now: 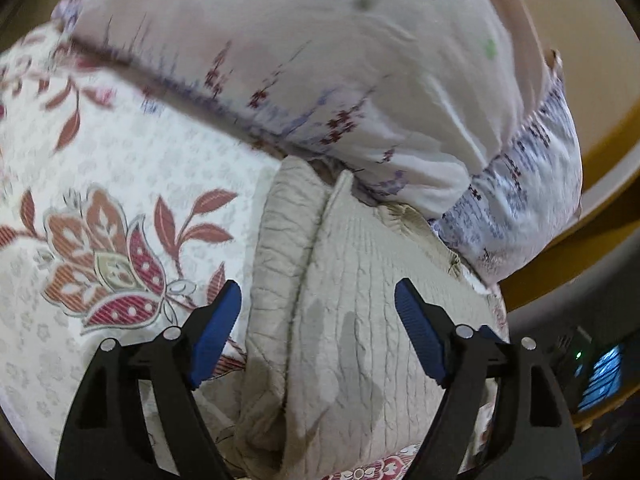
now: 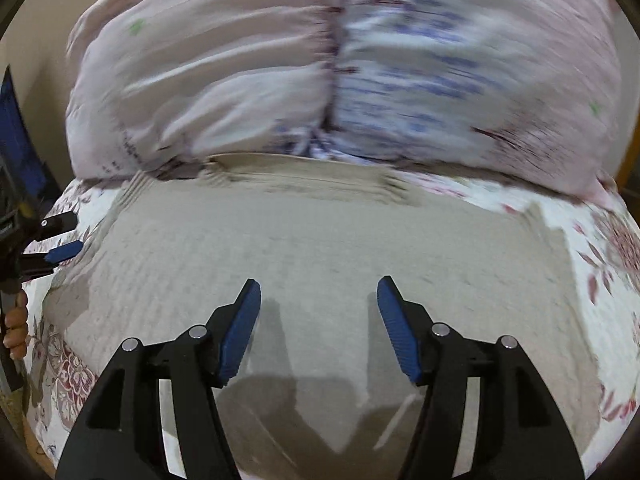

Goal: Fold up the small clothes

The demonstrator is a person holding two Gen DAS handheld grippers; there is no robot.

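Note:
A beige ribbed knit garment (image 1: 360, 288) lies folded on a flower-printed bedsheet (image 1: 132, 152). In the left wrist view one folded edge runs up the middle of it. My left gripper (image 1: 318, 292) hovers just above that edge, open, with nothing pressed between its blue pads. In the right wrist view the same garment (image 2: 304, 236) spreads flat and wide. Over it, my right gripper (image 2: 318, 286) is open and holds nothing. The left gripper (image 2: 64, 250) shows at the far left edge of that view, by the garment's side, with a person's fingers (image 2: 16, 328) below it.
A large pale pillow (image 1: 312, 60) with small red and blue flowers lies right behind the garment, touching its far edge; in the right wrist view the pillow (image 2: 328, 64) fills the top. A wooden bed frame (image 1: 600, 216) and a dark device with lit screen (image 1: 600, 376) are at the right.

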